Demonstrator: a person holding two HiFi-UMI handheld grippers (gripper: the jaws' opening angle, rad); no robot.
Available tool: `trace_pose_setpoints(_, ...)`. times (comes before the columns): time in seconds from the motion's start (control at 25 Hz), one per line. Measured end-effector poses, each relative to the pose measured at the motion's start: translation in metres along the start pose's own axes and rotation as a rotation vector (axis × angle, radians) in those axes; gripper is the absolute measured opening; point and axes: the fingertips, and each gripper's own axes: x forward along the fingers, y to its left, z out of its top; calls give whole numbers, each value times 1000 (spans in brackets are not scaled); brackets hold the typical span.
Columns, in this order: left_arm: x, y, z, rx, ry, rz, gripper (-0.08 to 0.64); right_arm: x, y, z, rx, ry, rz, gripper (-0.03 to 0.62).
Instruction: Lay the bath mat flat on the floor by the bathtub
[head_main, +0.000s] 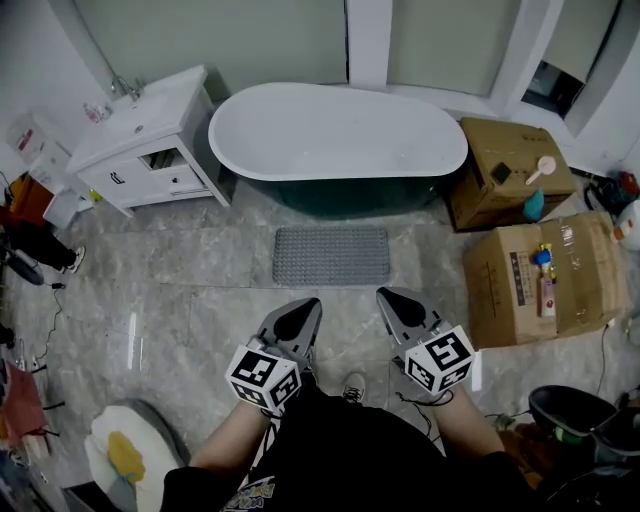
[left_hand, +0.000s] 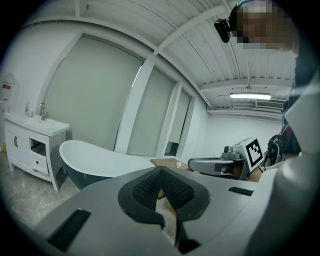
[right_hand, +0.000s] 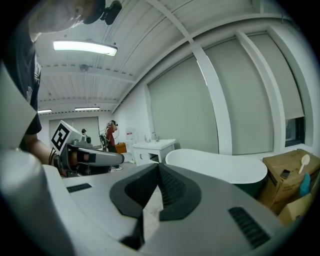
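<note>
We hold both claws low, close to our body. The left gripper (head_main: 299, 312) and the right gripper (head_main: 396, 300) each have the jaws pressed together, with nothing between them. The mat (head_main: 331, 256) lies flat on the floor just beside the tub (head_main: 340, 130). At the right stand two closed boxes. A pink spoon (head_main: 543, 168) lies on top of the far box (head_main: 500, 150), and small colored items (head_main: 543, 258) lie on the near box (head_main: 585, 290).

No words or numbers are being shown clearly enough to be read. Small labels (head_main: 521, 270) are being seen on a brown box (head_main: 497, 300), but their print is too tiny.
</note>
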Motion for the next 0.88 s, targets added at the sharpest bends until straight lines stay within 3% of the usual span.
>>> trace_pose_setpoints(0.4, -52, 12, 3, 11, -29, 70, 15, 3, 42, -8, 4, 2, 39, 17)
trace_pose_setpoints(0.88, -151, 82, 8, 12, -11, 45, 15, 62, 160, -6, 10, 11, 41, 17)
